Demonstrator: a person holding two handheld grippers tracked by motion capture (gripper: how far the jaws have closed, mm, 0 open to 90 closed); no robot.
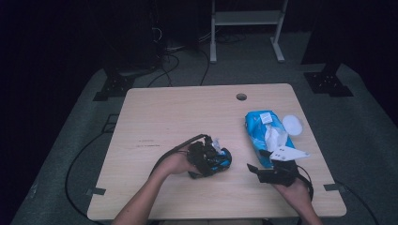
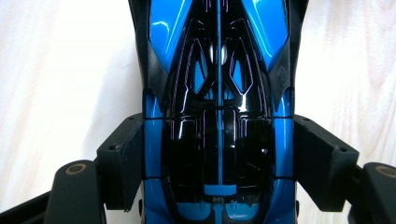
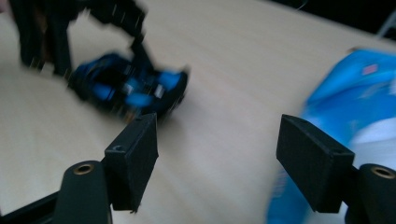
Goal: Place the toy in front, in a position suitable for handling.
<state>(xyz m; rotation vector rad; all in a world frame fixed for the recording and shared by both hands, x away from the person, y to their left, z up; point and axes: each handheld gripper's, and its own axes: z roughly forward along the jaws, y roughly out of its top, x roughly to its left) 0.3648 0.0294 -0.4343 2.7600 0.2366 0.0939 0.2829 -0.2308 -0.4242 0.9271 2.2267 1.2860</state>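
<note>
Glossy blue-and-black toy car (image 2: 218, 116) (roof toward the camera) on the table.

Toy car (image 2: 218, 116): glossy blue body, black centre panels, thin blue stripe down middle, faint purple outlines on black parts. Left gripper (image 2: 218, 161): matte black jaws, brass-coloured screw heads. Right gripper (image 3: 224, 163): black jaws likewise, brass-coloured screws; grey plate on top in high view. Wipes pack (image 1: 263, 133): bright blue with white label, white tissue (image 1: 273, 137) at opening. Round lid (image 1: 292, 123) beside pack: white. Table (image 1: 178, 112): pale wood grain, dark round hole near far edge. Cables: black. Floor (image 1: 356, 140): grey.
</note>
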